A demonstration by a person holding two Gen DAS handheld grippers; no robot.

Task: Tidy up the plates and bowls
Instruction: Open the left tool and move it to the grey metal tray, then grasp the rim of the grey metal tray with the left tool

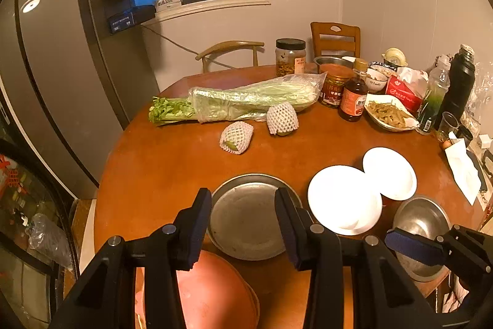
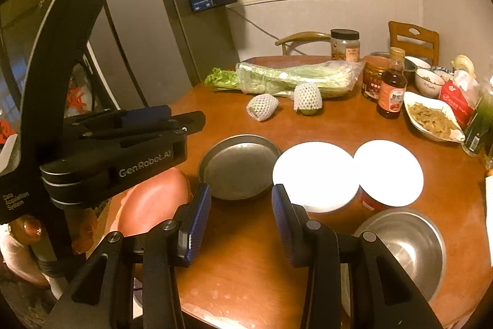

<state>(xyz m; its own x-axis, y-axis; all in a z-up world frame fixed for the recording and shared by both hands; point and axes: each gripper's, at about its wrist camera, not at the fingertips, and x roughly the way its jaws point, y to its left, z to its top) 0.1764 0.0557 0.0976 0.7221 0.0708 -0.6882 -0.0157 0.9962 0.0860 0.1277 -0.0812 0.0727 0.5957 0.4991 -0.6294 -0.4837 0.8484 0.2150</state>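
1. We hold both grippers above the near edge of the table (image 2: 252,292), and neither has anything in it. The left gripper (image 1: 243,224) has its jaws apart with only air between them; the right gripper (image 2: 242,224) is the same.

2. The dishes to sort lie in a loose row near us. The metal plate (image 1: 246,218) sits left of centre. Beside it is a white bowl (image 1: 342,199), and a second white bowl (image 1: 389,173) touches or slightly overlaps it on the far right side. The metal bowl (image 2: 409,248) sits nearest us on the right.

3. We judge the task is at its start or between picks: nothing is stacked yet, and both grippers hover short of the dishes.

4. The next move likely calls for picking one rim. The left gripper looks lined up over the metal plate, so we would lower it until one finger goes under the rim and one over, then close.

5. The right gripper is closest to the metal bowl and the nearer white bowl; either rim suits a pinch from the near side.

6. The celery (image 1: 246,100) and bottles (image 1: 354,94) at the far side are well apart and need no care.
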